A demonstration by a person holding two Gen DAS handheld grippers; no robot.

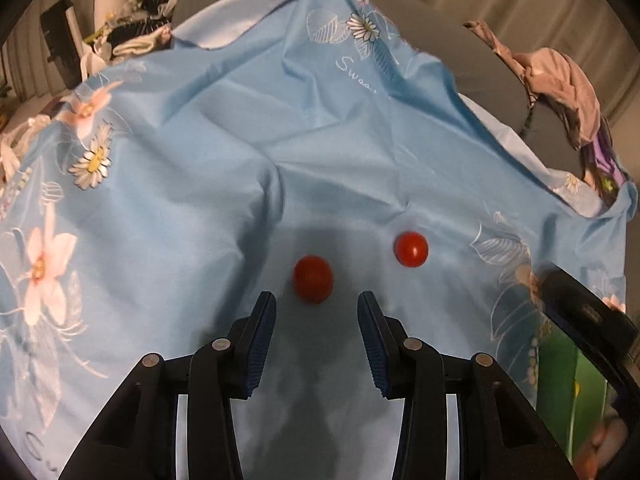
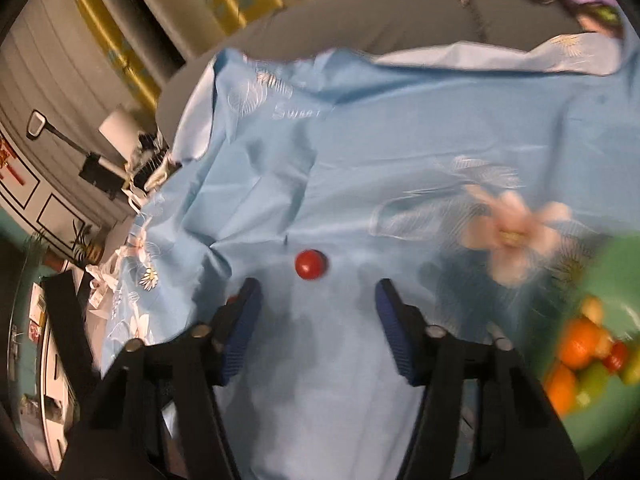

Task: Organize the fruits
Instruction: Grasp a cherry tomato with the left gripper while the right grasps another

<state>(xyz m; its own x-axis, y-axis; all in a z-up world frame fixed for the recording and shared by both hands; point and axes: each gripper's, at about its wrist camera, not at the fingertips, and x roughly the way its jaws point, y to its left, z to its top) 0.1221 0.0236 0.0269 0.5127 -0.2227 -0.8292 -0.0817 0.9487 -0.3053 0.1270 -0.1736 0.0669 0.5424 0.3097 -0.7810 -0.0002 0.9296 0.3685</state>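
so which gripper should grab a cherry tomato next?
Left, probably. The left gripper is open with the near cherry tomato just beyond its fingertips and centred. The right gripper, also open, sits farther from its tomato and its view is blurred.

Both tools look alike. The left gripper has black angular plastic arms, each carrying two round silver pivot pins, ending in dark blue ribbed pads. The right gripper is built the same: black linkage, silver pins, blue ribbed fingers, blurred at lower frame.
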